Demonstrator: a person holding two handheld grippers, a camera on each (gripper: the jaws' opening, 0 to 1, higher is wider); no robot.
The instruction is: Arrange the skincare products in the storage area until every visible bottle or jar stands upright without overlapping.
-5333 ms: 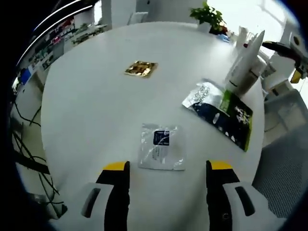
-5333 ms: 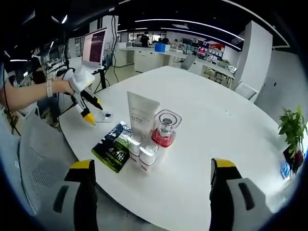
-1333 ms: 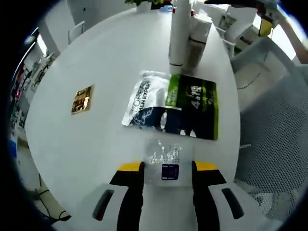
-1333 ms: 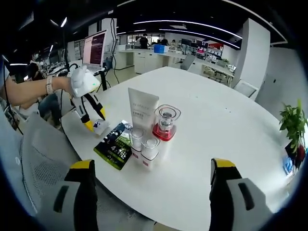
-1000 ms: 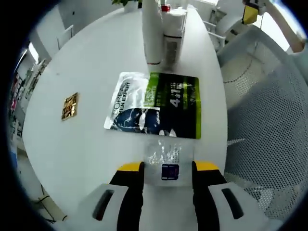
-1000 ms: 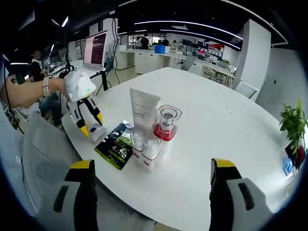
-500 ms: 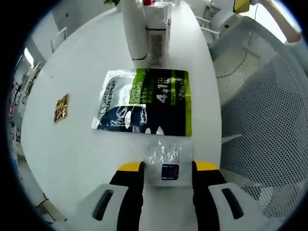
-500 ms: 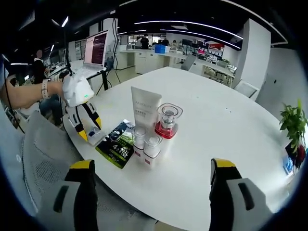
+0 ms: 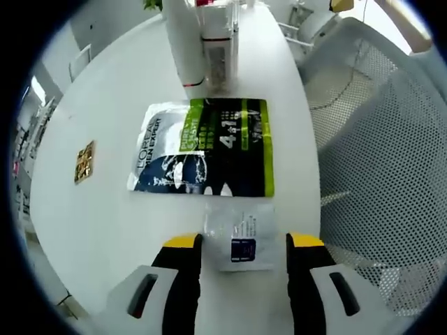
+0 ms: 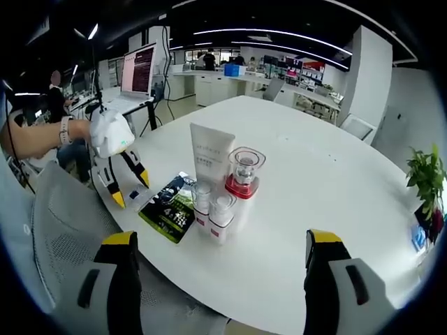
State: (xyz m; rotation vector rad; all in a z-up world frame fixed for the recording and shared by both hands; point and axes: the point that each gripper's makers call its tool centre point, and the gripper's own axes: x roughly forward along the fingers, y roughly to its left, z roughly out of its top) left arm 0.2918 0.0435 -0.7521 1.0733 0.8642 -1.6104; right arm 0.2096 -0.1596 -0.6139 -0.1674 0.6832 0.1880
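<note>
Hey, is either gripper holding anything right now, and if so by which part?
Nothing is held. The left gripper is open, its fingers on either side of the small clear sachet lying on the table. The right gripper is open too.

Left gripper jaws parted and angled downward; right gripper jaws spread wide.

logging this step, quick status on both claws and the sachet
Left claw open, clear sachet flat on table between jaws, beside green pouch. Right claw open, empty. White tube and red-based jar upright. Nothing in the way.
</note>
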